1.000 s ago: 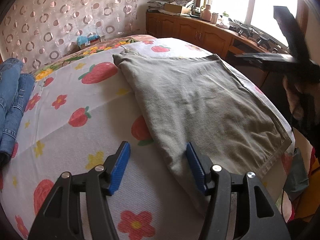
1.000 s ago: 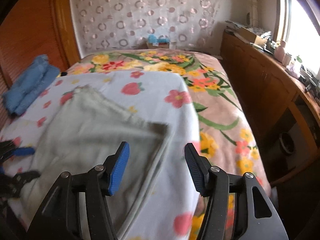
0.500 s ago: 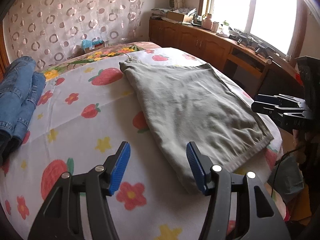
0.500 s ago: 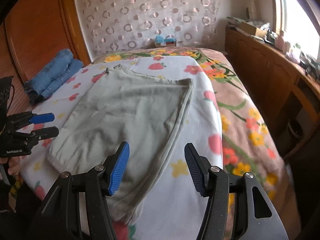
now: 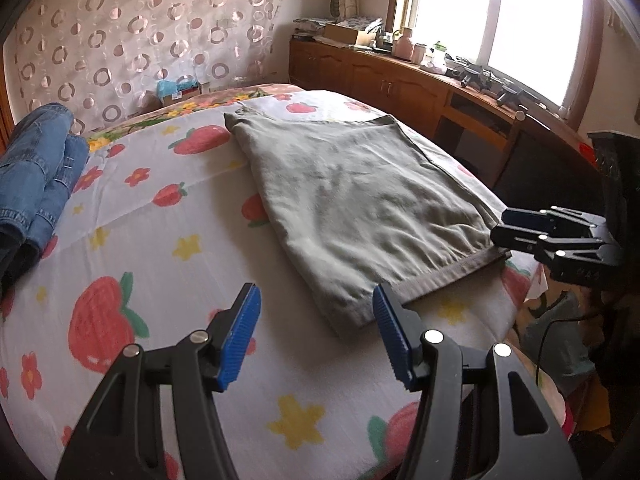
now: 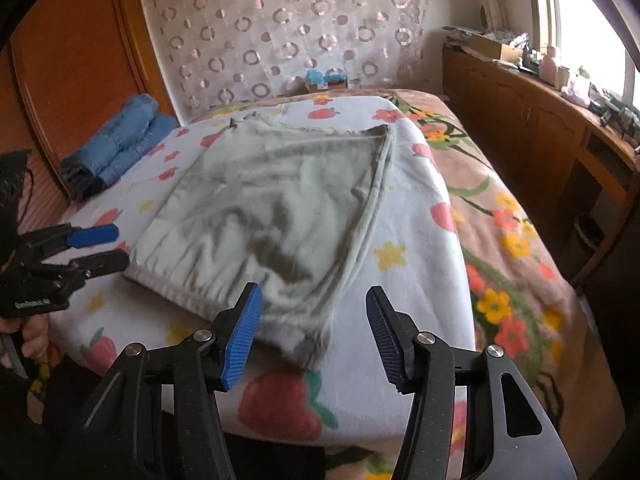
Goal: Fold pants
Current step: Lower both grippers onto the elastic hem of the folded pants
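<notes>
Pulled back from the pants (image 5: 360,204) since a second ago – both views now take in the whole garment instead of crowding one corner, and the right gripper (image 6: 312,332) has swung round to the near hem. Pants lying flat on the strawberry-print sheet (image 5: 160,264) over the bed, grey-green, already doubled into one squarish panel with the elastic waistband along the near edge. Judged roughly midway: one fold in, at least one more cross fold left to reach the size of the rolled blue jeans (image 5: 36,184) parked at the bed's far side. Left gripper (image 5: 316,336) held low over the sheet, angled down, jaws apart with nothing between them, near corner of the pants just ahead of its right finger. Right gripper likewise tilted down over the opposite near corner – jaws closing slightly, fabric below them but not pinched yet. Seen from the left view, right gripper sits side-on just beside the waistband end; from the right view, left gripper side-on just off the other end, a hand visible under it. Next move likely a pinch on both near corners.
</notes>
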{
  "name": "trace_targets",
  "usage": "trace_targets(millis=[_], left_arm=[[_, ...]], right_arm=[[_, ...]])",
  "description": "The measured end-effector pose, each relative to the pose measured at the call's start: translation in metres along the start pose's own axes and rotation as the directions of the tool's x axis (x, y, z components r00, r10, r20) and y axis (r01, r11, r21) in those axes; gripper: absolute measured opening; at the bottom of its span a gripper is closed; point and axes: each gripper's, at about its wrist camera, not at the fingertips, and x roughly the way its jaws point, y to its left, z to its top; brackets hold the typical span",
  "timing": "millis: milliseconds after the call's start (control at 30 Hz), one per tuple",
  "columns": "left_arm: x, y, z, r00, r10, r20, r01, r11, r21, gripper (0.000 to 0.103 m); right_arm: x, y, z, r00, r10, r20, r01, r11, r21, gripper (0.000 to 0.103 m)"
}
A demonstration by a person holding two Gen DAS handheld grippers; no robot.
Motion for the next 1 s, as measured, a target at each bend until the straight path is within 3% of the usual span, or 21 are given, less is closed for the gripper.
trace_targets(millis=[433,767,1000], left_arm=[[0.003,-0.001,-0.009,1.000,0.001,-0.020,-0.001,1.000,-0.018,0.058],[0.005,-0.002,-0.004,1.000,-0.005,-0.011,0.005,1.000,-0.024,0.056],[0.012,-0.004,0.004,0.999,-0.044,-0.018,0.044,0.998,-0.039,0.044]], right_arm=[[0.006,0.004,-0.008,0.999,0.038,-0.024,-0.039,0.999,-0.005,0.027],[0.005,0.006,-0.016,0.999,0.043,0.021,-0.042,0.999,-0.031,0.024],[0.005,0.006,-0.017,0.999,0.042,0.033,-0.041,0.999,-0.036,0.024]])
